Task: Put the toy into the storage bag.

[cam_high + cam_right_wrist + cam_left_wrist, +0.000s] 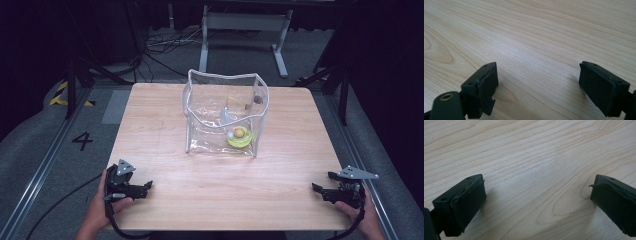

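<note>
A clear plastic bag (225, 112) with a white rim stands open in the middle of the wooden table (165, 150). Inside it lie a yellow-green coil with a small yellowish ball (239, 134) and a pale small object (226, 115). My left gripper (145, 189) rests near the table's front left corner, held by a hand, jaws wide apart over bare wood (536, 185). My right gripper (318, 190) rests near the front right corner, also open, with nothing between its pads (539, 75). Both grippers are well apart from the bag.
Beyond the table's far edge stand a white metal frame (245, 30) and loose cables (160, 45) on the grey floor. A floor marking "4" (82, 141) lies left of the table. Dark stands flank both sides.
</note>
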### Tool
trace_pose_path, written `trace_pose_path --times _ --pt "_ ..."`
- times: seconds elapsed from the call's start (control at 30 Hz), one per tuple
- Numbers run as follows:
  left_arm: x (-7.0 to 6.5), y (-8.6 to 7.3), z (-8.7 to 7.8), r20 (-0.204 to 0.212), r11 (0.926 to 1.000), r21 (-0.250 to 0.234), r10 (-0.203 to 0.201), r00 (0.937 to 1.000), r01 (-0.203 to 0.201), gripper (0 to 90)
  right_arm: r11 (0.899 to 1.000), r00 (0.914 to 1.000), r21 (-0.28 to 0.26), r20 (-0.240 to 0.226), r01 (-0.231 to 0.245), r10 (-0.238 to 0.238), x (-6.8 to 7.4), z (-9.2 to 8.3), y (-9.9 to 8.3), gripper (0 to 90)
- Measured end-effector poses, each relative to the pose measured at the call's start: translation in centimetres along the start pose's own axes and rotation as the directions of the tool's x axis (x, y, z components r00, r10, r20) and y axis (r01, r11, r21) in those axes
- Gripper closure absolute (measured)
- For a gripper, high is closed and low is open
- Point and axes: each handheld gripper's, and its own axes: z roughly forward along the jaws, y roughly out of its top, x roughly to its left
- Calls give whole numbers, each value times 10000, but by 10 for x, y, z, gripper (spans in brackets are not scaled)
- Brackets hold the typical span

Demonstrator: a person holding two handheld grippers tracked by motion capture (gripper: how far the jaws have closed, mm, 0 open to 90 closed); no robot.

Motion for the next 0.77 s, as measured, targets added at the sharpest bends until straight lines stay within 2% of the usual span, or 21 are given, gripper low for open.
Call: trace_pose_path --times 0.77 --pt "-1 1 1 -110 10000 -20 -58 9999 57 1 10000 10000 -19 -4 -5 5 0 0 0 157"
